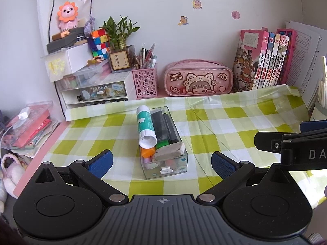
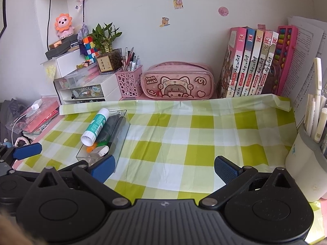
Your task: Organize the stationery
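Clear plastic box [image 1: 163, 159] lying lengthwise away from left tongs [image 1: 161, 162], glue stick [image 1: 145, 127] resting atop, flat end nearest; left and right tongs [image 2: 164, 168] both gaping wide, gripping nothing.

The checked cloth [image 2: 184, 134] lies bare right of the clear box [image 2: 120, 134]. Pencil case [image 2: 177, 81], books [image 2: 249, 61] and pen cup [image 2: 302, 163] block the back and right.

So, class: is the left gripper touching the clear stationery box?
Apart. In the left wrist view, the left gripper is open, with tablecloth showing between each pad and the clear stationery box.
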### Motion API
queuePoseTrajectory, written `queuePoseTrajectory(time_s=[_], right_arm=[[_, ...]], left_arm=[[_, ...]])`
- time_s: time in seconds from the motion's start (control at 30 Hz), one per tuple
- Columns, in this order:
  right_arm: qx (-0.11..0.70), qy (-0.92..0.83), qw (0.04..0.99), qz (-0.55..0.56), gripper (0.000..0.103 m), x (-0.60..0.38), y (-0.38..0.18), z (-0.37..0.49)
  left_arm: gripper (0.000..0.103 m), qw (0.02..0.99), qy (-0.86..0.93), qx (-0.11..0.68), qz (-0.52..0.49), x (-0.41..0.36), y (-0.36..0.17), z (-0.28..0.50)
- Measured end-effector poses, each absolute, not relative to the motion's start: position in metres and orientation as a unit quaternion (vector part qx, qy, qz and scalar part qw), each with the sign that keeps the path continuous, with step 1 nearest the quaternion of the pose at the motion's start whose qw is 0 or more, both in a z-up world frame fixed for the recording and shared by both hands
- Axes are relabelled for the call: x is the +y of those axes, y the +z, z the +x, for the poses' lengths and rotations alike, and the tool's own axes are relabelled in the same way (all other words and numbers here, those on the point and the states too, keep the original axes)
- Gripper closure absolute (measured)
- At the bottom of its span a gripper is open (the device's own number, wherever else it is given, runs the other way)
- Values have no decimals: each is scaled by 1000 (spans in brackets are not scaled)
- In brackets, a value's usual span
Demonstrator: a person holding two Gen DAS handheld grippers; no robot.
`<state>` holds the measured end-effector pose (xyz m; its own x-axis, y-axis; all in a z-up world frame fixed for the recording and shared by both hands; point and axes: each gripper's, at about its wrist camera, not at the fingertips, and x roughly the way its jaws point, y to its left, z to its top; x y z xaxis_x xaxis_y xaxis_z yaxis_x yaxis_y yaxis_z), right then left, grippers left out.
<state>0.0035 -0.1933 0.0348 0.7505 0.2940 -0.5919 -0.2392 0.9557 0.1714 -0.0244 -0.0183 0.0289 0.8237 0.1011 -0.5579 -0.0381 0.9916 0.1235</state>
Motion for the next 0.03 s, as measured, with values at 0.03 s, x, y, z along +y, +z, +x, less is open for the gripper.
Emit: queuePoseTrajectory(time_s=[0.03], right_arm=[[323,142,935,43,0,-193,35,3]], left_arm=[[5,953,36,295,54,-19,29,-24]])
